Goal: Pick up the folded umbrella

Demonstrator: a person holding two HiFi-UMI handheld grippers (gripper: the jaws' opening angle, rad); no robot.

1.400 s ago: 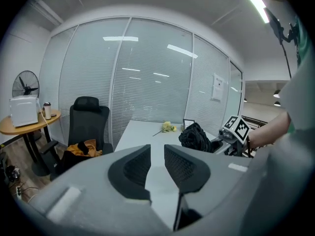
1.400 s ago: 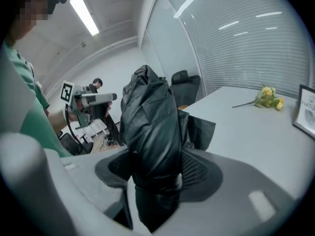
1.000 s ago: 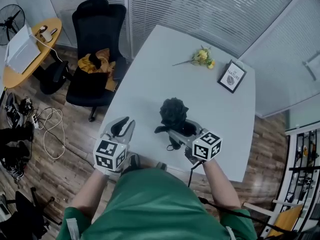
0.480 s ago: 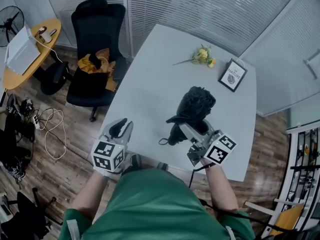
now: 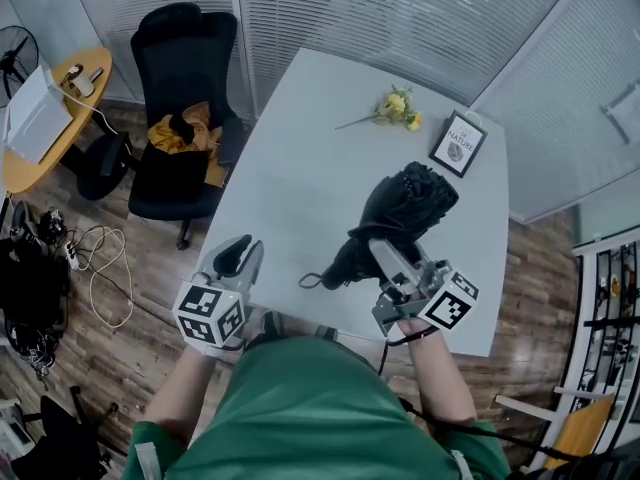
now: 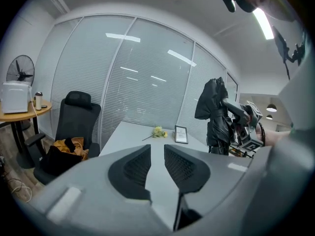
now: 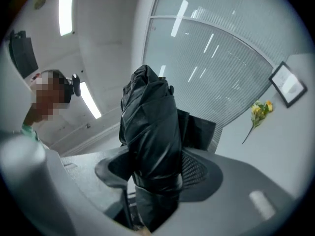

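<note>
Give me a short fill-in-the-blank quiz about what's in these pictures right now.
The right gripper is clamped on a black folded ___.
The left gripper has ___ between its jaws.
On the table, the flowers beside the picture frame are ___.
Missing words: umbrella; nothing; yellow.

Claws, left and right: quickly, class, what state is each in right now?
Left claw: slightly open, empty.
Right claw: closed on the folded umbrella.
</note>
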